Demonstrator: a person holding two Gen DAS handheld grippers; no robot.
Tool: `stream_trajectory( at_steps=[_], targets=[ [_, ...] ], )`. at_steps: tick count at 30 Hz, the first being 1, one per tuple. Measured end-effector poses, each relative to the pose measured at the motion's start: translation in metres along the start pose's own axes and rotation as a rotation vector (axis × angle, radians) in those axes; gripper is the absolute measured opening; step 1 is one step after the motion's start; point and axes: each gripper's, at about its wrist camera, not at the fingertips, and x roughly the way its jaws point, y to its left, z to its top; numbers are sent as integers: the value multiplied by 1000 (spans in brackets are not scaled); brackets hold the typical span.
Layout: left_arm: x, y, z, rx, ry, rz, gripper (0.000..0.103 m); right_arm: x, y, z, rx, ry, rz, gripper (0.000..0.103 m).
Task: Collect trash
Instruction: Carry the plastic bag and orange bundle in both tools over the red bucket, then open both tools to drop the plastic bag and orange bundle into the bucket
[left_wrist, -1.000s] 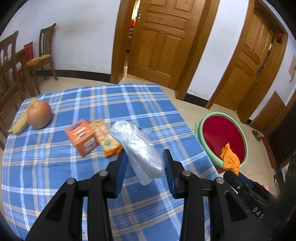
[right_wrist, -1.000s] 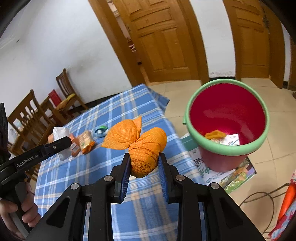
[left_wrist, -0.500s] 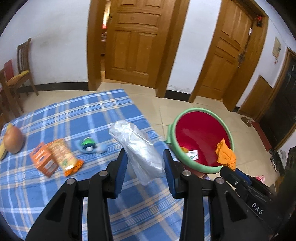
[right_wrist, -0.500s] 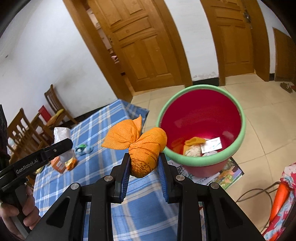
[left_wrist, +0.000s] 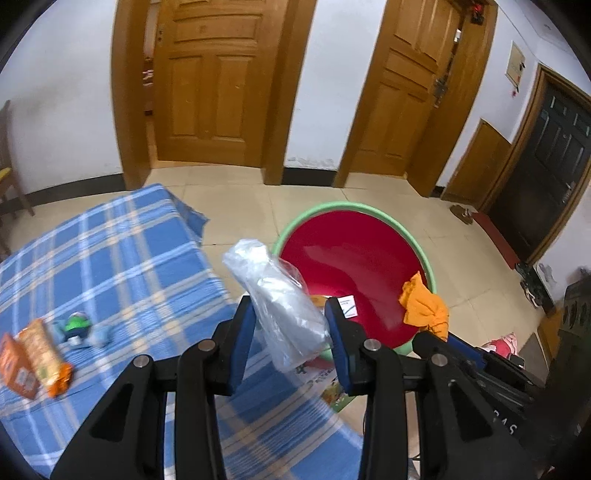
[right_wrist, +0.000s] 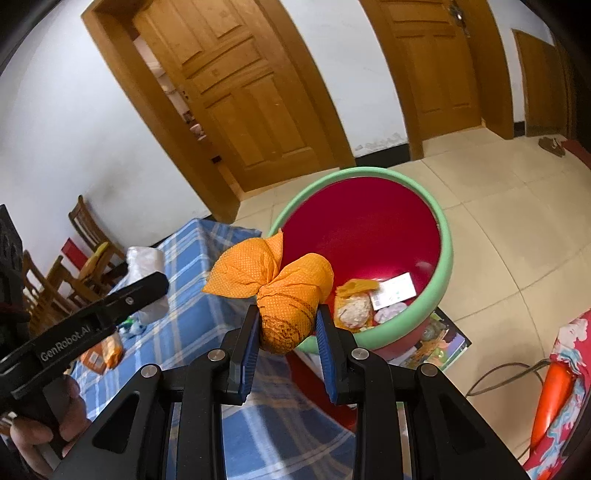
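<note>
My left gripper (left_wrist: 291, 325) is shut on a crumpled clear plastic bag (left_wrist: 280, 299) and holds it over the table's right edge, beside the red bin with a green rim (left_wrist: 430, 277). My right gripper (right_wrist: 286, 328) is shut on a knotted orange bag (right_wrist: 284, 288) and holds it just left of the bin's rim (right_wrist: 448, 254). The orange bag also shows in the left wrist view (left_wrist: 424, 306), above the bin's near side. Several pieces of trash (right_wrist: 373, 299) lie in the bin's bottom.
The blue plaid tablecloth (left_wrist: 110, 258) bears an orange box (left_wrist: 14, 369), a snack packet (left_wrist: 44, 354) and a green-and-blue wrapper (left_wrist: 79, 326). A picture book (right_wrist: 439, 343) lies under the bin. Wooden chairs (right_wrist: 85, 236) stand at the far left. Wooden doors (left_wrist: 210, 88) line the wall.
Both grippers have swung right, from over the table toward the bin, each still holding its bag. The bin now looks larger and closer in both views.
</note>
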Motion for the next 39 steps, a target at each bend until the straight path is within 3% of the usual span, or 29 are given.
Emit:
stream_trajectory(
  at_steps=[10, 17, 26, 39],
  targets=[
    [57, -23, 8, 13, 73, -23, 35, 17, -28, 8, 59, 30, -23, 29],
    [66, -23, 6, 7, 85, -6, 35, 24, -43, 10, 76, 42, -56, 29],
    [61, -20, 6, 7, 80, 20, 37, 38, -45, 18, 74, 46, -75, 42],
    [31, -13, 2, -13, 53, 35, 43, 20, -46, 16, 98, 4, -67, 45]
  ],
)
